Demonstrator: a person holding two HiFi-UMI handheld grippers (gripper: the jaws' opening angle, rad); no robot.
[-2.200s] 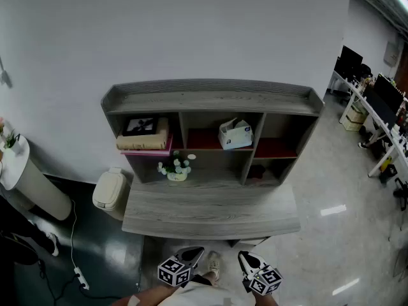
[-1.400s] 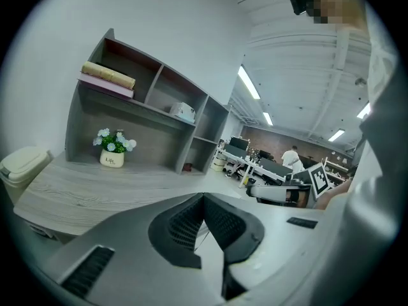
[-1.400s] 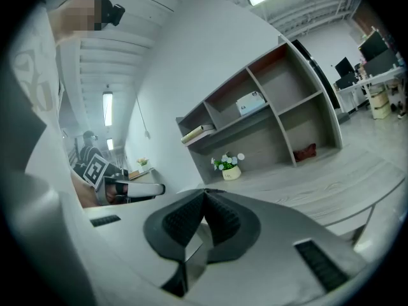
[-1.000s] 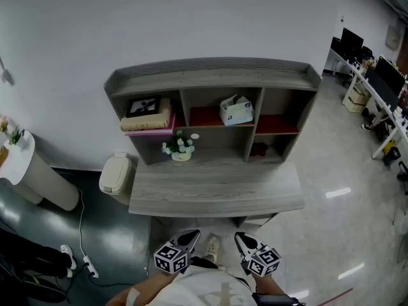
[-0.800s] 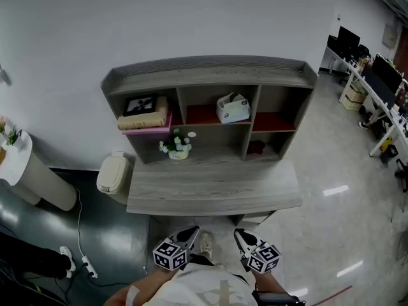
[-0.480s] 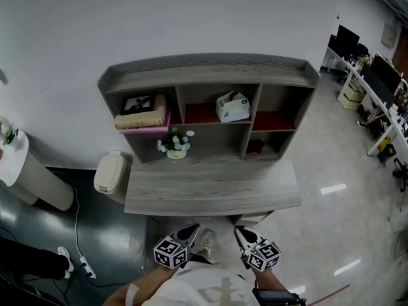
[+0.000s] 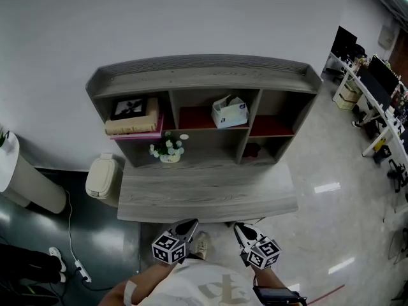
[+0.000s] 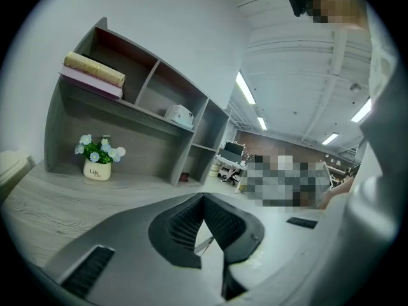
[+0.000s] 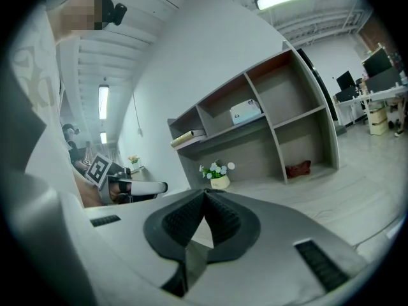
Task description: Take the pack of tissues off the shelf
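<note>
Shelf point(image 7: 204, 81): grey wood, centre of the head view, against a white wall. Two rows of three compartments; the upper middle and upper right ones have red floors.

Worktop point(image 7: 204, 196): same grey wood, directly below the shelf in the frame.

Bin point(image 7: 101, 178): cream, lid down, on the floor at the worktop's left end.

Left gripper point(image 7: 190, 224): bottom edge of the frame, left of centre, below the worktop's front edge and well apart from the shelf. Jaws pressed together, nothing between them.

Right gripper point(image 7: 238, 228): bottom edge, right of centre, beside the left one. Jaws likewise pressed together and empty.

Books point(image 7: 132, 123): flat stack in the upper left compartment, a dark picture point(image 7: 127, 106) lying on top.

Tissues point(image 7: 229, 112): white pack in the upper middle compartment, right of its centre, on the red floor, turned slightly askew. Neither gripper touches it.

Flowers point(image 7: 167, 150): small white pot, lower left compartment, towards its right side.

Red thing point(image 7: 252, 150): small, in the lower right compartment; cannot tell what it is.
</note>
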